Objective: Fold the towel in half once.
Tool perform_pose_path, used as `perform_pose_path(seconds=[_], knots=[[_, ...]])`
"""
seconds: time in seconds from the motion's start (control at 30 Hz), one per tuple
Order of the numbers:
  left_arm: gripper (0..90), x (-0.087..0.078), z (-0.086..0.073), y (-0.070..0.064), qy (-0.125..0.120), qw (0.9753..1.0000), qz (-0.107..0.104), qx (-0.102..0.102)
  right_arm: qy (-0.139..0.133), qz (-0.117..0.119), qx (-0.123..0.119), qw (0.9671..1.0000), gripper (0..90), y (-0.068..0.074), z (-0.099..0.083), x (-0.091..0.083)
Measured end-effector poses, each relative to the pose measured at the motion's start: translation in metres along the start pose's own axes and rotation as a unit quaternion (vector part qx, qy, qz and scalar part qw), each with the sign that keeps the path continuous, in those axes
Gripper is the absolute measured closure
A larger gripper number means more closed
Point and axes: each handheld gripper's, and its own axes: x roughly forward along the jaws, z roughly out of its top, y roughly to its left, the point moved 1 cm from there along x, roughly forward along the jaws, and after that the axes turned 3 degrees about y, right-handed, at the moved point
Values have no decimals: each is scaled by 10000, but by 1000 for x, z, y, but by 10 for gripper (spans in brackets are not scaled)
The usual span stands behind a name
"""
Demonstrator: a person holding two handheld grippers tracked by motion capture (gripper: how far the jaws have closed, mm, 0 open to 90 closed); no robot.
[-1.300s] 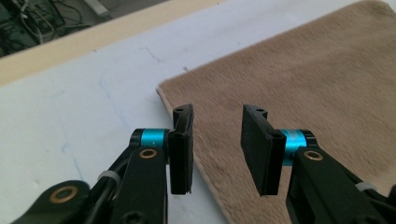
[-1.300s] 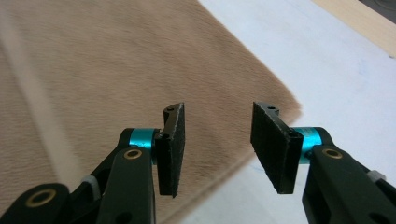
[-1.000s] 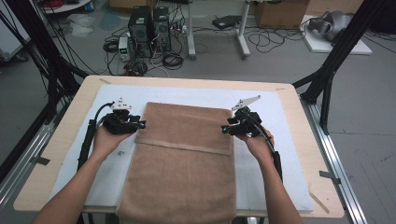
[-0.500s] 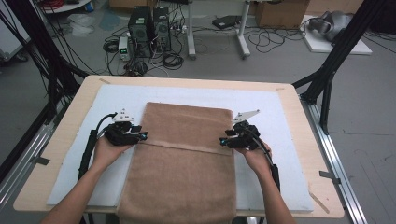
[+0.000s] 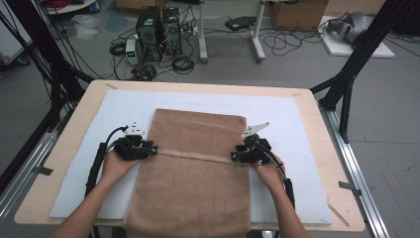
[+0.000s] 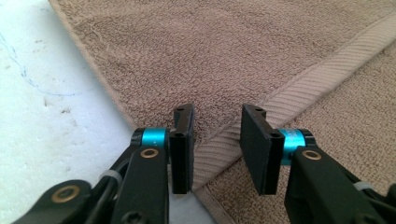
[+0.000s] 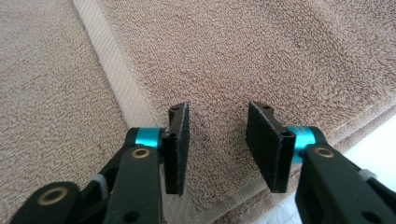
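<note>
A brown towel [image 5: 195, 163] lies on the white padded table top [image 5: 282, 119], its far part folded back so a ribbed hem band [image 5: 198, 154] runs across its middle; the near end hangs over the table's front edge. My left gripper [image 5: 152, 149] rests at the towel's left edge by the hem, open, with the towel [image 6: 224, 56] and its band [image 6: 299, 88] lying under the jaws [image 6: 217, 140]. My right gripper [image 5: 234, 156] sits at the towel's right edge, open over the folded layer [image 7: 261, 56], the band [image 7: 116, 74] to its left [image 7: 217, 140].
The wooden table rim [image 5: 341, 173] frames the white pad. Black frame posts [image 5: 356, 64] stand at the right and left. Computer cases [image 5: 158, 25] and cables lie on the floor beyond the far edge.
Both hands have drawn toward the near edge, and the folded hem moved with them from further back to the towel's middle. Both grippers now stand open over the towel.
</note>
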Motion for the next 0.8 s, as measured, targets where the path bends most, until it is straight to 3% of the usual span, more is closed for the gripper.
perform_pose_path(seconds=[0.33,0.57,0.8], knots=[[743,2,2,-4,70,9998,166,53,-32,-57,28,10000,707,-1,-1,1],[832,2,4,-5,55,9998,200,60,-70,45,40,10000,788,-4,-1,0],[853,-3,6,-7,-71,9997,242,48,-48,58,28,10000,833,-4,0,-2]])
